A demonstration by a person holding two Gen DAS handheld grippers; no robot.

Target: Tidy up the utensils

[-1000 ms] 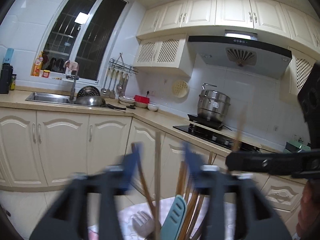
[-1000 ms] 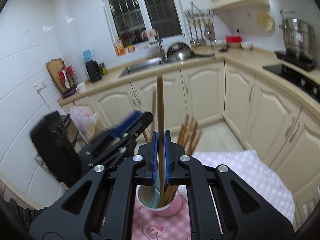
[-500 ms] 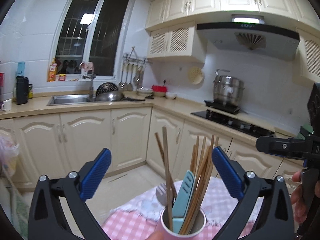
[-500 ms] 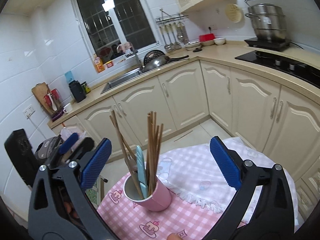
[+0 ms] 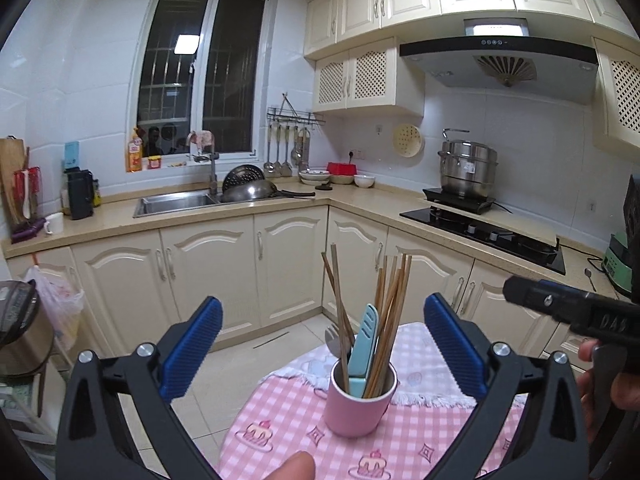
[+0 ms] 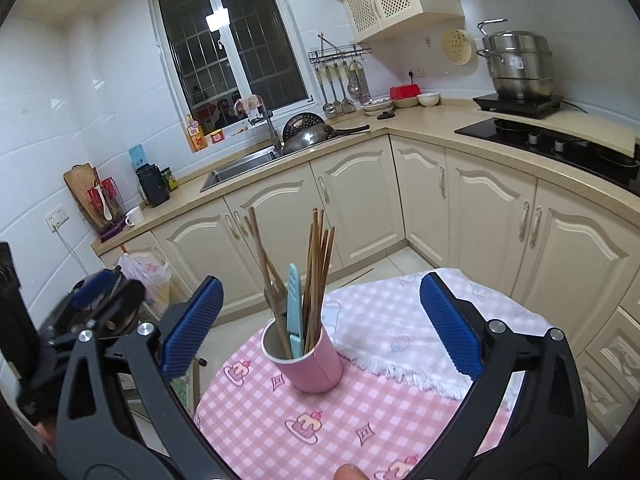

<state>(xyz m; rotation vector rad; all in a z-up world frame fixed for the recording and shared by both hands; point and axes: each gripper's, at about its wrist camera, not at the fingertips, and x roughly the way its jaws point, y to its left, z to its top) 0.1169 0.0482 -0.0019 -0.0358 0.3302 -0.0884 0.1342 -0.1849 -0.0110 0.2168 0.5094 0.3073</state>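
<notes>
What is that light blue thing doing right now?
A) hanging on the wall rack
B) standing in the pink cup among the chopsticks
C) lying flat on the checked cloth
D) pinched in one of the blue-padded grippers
B: the light blue utensil stands in the pink cup beside the wooden chopsticks, and both grippers are open and hold nothing.
</notes>
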